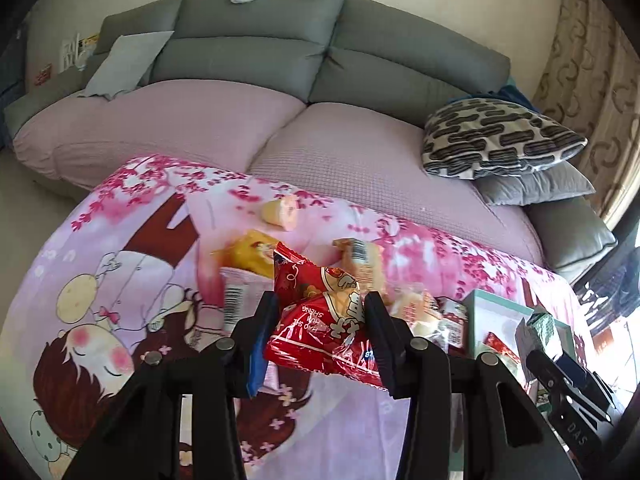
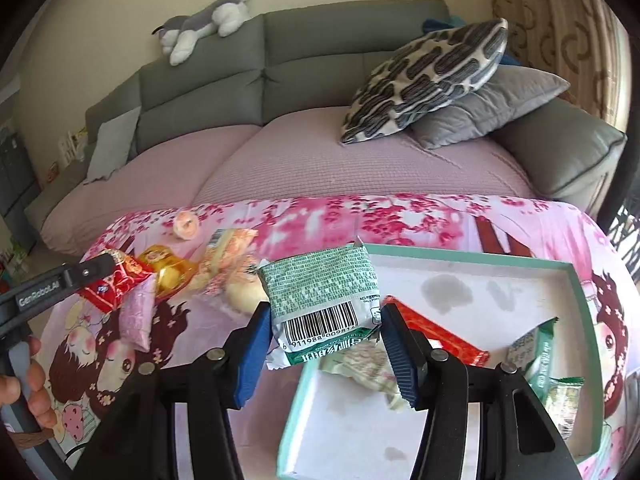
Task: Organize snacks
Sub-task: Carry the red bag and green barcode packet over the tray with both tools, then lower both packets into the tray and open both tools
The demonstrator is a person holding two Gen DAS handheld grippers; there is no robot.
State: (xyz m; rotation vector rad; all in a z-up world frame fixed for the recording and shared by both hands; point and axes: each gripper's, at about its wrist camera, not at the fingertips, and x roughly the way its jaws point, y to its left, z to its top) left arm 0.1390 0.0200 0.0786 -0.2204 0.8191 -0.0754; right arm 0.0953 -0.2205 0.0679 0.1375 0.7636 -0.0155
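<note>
Snacks lie jumbled on the cartoon-print cloth point(image 1: 100, 280) over the desk: a yellow packet point(image 1: 248, 254), a barcoded pink one point(image 1: 236, 296) half hidden behind the left tongs point(image 1: 322, 322), and blurred pale wrappers point(image 1: 420, 308) whose print cannot be read. The left tongs pinch a red packet point(image 1: 320, 320) held up above the cloth. Further right, the right tongs point(image 2: 326, 332) clamp a green-and-white packet point(image 2: 324, 292) above the near-left edge of the teal-rimmed tray point(image 2: 576, 280), which holds a red packet point(image 2: 444, 332) and green ones point(image 2: 540, 352), partly covered by the tongs' fingers.
</note>
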